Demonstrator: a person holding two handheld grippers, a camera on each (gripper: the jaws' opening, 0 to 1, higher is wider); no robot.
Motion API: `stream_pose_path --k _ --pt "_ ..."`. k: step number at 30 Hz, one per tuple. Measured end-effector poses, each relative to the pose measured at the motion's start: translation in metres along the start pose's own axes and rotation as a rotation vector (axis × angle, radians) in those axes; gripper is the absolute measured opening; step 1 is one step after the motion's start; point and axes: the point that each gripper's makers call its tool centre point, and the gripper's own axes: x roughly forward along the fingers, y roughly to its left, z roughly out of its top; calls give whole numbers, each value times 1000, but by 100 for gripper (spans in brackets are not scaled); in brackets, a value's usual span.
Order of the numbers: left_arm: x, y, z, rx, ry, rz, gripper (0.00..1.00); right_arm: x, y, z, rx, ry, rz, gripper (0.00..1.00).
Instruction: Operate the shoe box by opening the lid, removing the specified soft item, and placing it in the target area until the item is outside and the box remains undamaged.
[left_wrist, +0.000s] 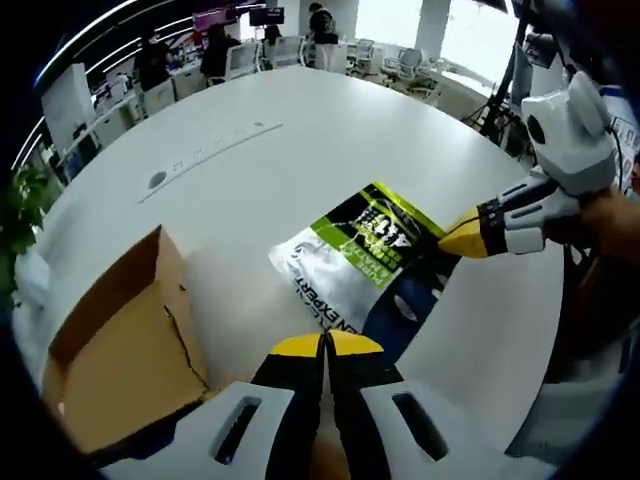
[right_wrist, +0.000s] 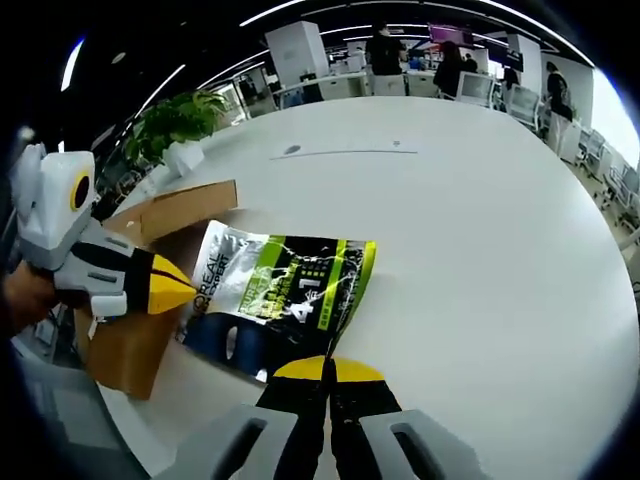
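Left gripper view: the left gripper (left_wrist: 326, 343) is sitting clenched, tips together, over the white table (left_wrist: 300, 170). The cardboard shoe box (left_wrist: 125, 345) is lying open at left. The soft pouch (left_wrist: 355, 258) is resting outside on the table; the right gripper (left_wrist: 462, 238) is pinching its corner.

Right gripper view: the pouch's lower edge is disappearing behind the clamped tips; the box is partly hidden.

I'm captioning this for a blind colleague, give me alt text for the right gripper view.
A green, white and blue pouch lies on a white round table, its near edge at the shut right tongs. A cardboard box sits beside it, with the left tongs in front of the box.
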Motion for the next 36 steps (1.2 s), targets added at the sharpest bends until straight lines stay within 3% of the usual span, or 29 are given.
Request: stream_pose_path --k 4,12,15,20,28,36 --pt "7 0 -4 102 33 26 0 3 1 -4 -3 -1 -1 0" --pt "16 5 -7 225 69 64 0 8 0 -9 30 -5 6 0" --pt "19 7 -9 317 89 80 1 11 1 -10 35 -5 7 0" --pt "21 8 -11 389 103 90 2 13 1 -10 51 -9 2 0" --pt "12 11 -4 442 81 110 3 15 -1 -9 58 -8 -20 0" --pt "0 9 2 365 44 85 6 15 1 -8 61 -6 -20 0"
